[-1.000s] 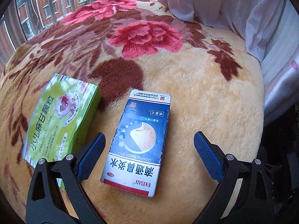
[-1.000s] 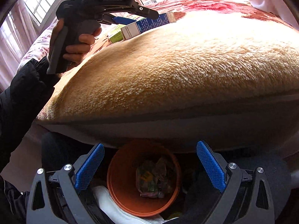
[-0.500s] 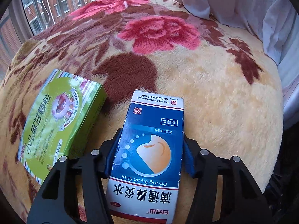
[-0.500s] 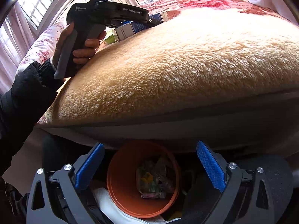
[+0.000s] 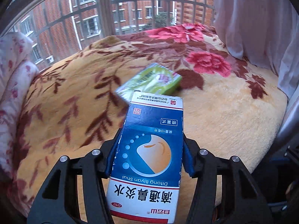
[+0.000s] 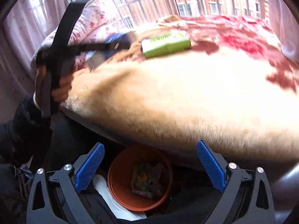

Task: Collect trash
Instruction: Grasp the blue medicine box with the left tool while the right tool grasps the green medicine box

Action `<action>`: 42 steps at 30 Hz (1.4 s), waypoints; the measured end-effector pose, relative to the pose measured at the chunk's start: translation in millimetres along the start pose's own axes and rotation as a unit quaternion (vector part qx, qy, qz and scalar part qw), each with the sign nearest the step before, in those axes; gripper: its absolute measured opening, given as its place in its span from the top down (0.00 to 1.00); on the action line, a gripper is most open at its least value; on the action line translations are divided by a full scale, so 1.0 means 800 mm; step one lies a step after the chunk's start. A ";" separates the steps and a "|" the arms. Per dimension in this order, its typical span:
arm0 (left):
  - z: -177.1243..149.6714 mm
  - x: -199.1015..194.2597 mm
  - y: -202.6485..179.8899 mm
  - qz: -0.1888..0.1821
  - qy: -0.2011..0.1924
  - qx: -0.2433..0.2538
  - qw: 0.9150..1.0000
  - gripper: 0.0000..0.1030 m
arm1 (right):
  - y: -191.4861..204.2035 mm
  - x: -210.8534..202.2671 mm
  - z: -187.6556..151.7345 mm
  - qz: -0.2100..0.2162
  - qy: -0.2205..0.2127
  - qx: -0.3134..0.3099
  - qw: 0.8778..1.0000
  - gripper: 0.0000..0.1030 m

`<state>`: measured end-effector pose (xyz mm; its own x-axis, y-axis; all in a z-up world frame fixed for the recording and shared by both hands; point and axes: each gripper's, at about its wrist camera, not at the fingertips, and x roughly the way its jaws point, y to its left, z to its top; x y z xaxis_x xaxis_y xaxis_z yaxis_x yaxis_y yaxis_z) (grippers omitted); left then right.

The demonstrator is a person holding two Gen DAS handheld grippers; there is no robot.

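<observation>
The bed [image 5: 233,112], under a floral plush blanket, fills both views, and at its foot on the floor stands the orange bin [image 6: 119,196], already holding crumpled wrappers. The step in hand looks to be carrying the blue box [image 5: 149,149] to that bin. The left gripper [image 5: 149,160] is clamped on the box's long sides at about mid-length, both pads flat against the card, with the box lifted clear of the blanket. To do this well, I judge the squeeze should stay even, since the thin carton already shows a scuffed left edge and would buckle if pinched harder. The box should come over the bin's mouth before release, as the bed's edge overhangs part of the rim in the right wrist view.

The right gripper [image 6: 149,169] hangs above the bin with its blue pads wide apart and nothing between them. It ought to keep out of the drop path.

The green box [image 5: 149,84] lies on the blanket just beyond the blue one, waiting its turn.

On the blue box, upside down to the camera, one reads "Ditong Biyan Shui", large Chinese characters on the white band, and a red "OTC" oval. The green box's print is too blurred to read.
</observation>
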<state>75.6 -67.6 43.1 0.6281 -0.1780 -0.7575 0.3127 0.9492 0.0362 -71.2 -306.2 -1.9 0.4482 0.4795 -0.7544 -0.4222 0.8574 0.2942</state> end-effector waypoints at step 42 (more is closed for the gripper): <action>-0.071 -0.035 0.178 0.091 -0.086 -0.112 0.986 0.47 | -0.040 0.311 0.318 -0.292 0.036 0.448 0.844 0.12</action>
<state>61.7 87.5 32.5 0.7773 -0.0226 -0.6288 0.0301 0.9995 0.0013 254.5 -166.7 -49.6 0.3107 -0.0587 -0.9487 0.6349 0.7556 0.1612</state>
